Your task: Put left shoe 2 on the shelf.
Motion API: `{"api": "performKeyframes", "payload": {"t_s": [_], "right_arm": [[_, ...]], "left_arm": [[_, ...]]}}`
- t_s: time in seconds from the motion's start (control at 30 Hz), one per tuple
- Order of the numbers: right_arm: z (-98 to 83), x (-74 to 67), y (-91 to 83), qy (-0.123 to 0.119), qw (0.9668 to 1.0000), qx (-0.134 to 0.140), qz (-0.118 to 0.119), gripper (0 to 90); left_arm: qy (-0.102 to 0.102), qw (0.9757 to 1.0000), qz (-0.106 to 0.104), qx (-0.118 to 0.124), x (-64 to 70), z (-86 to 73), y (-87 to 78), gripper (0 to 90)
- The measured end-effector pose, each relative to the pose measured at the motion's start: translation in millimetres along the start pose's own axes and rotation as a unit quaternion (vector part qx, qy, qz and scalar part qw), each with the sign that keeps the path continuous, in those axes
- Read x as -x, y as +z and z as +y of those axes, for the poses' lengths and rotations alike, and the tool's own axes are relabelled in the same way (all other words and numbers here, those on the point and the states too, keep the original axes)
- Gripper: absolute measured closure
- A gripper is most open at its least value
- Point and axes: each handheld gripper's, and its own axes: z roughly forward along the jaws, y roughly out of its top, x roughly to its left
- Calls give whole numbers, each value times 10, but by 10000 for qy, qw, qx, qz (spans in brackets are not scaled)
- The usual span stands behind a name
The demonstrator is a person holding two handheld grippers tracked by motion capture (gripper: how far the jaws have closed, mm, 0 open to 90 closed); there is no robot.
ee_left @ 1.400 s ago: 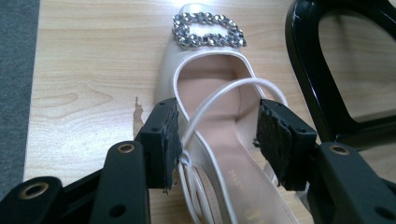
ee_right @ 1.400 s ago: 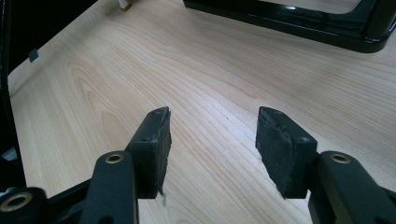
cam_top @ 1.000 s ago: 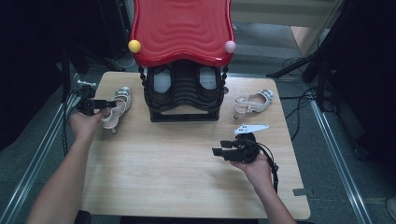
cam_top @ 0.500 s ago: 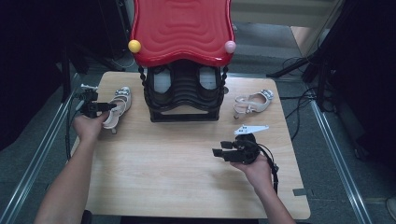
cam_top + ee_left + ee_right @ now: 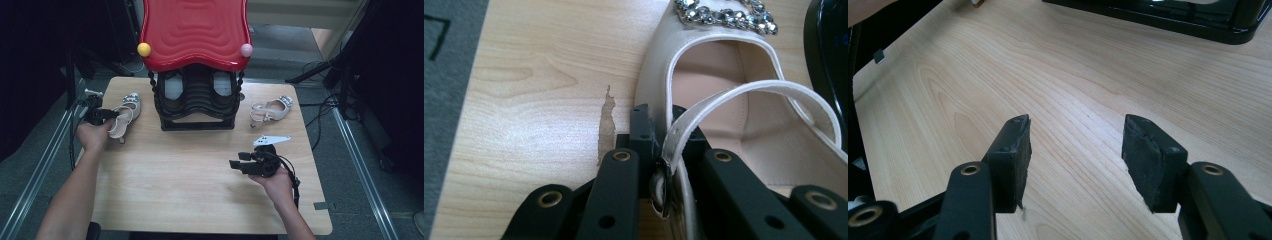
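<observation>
A cream slingback shoe [image 5: 123,116] with a jewelled toe lies at the table's left, next to the rack. My left gripper [image 5: 107,114] is at its heel end. In the left gripper view the jaws [image 5: 664,120] have just been closing and now pinch the shoe [image 5: 724,85] at its side wall, where the strap and buckle meet. Its mate [image 5: 272,109] lies at the right of the rack, apart from both grippers. My right gripper [image 5: 235,165] hovers low over the table's front right, open [image 5: 1075,145], with only bare wood between its pads.
A black shoe rack [image 5: 199,102] with a red wavy top [image 5: 195,30] stands at the back middle of the wooden table [image 5: 175,170]; its base [image 5: 1168,20] lies beyond the right jaws. Cables and stands surround the table.
The left gripper has shifted slightly along the shoe's heel end and its jaws have come together on the shoe. The right hand has stayed put.
</observation>
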Motion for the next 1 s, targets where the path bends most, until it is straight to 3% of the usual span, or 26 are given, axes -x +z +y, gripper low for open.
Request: {"api": "performKeyframes", "payload": {"t_s": [0.3,0.8,1.0], "right_arm": [[-1,-6,10,-17,10000,-4,-6,466],[2,-8,9,-26,10000,-3,38,464],[4,-8,1,8,10000,10,36,464]], "left_arm": [[-337,9986,-362,190,19,64,-121,835],[-237,9966,-646,461,256,339,-456,831],[-315,9950,-746,593,346,500,-629,831]]}}
